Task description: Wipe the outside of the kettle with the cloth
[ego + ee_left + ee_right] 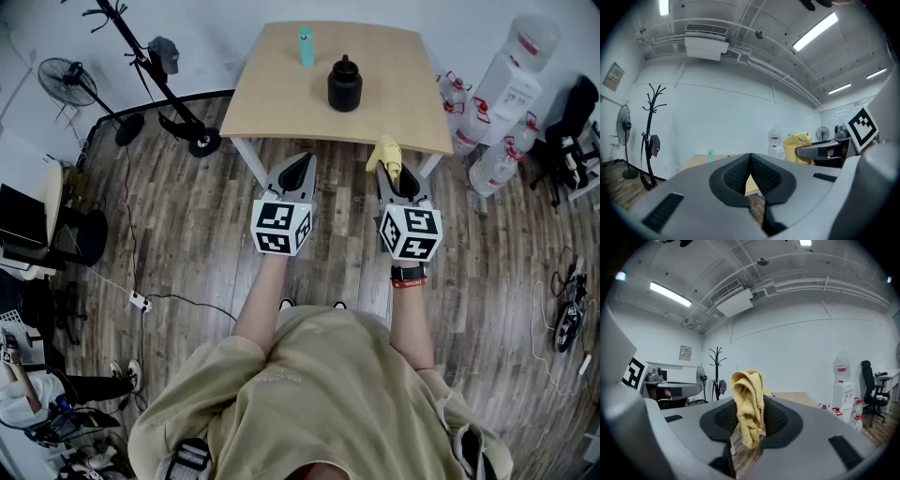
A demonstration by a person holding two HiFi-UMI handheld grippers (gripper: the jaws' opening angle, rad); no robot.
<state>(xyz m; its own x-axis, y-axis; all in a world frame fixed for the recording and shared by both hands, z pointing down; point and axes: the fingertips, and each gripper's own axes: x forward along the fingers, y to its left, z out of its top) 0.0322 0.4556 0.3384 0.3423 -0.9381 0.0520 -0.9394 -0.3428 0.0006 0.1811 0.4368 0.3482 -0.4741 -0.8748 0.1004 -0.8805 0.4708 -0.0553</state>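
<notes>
A black kettle (345,84) stands near the middle of the wooden table (281,103) in the head view. My right gripper (393,169) is shut on a yellow cloth (387,156), held in front of the table's near edge; the bunched cloth (748,410) sticks up between the jaws in the right gripper view. My left gripper (298,169) is level with it on the left, its jaws shut on nothing (750,171). Both grippers are short of the table and well apart from the kettle.
A teal bottle (306,47) stands at the table's far side. Water jugs and a dispenser (506,94) crowd the right of the table, a black office chair (572,122) beyond. A coat stand (155,70) and a fan (67,82) are at left. Cables lie on the wood floor.
</notes>
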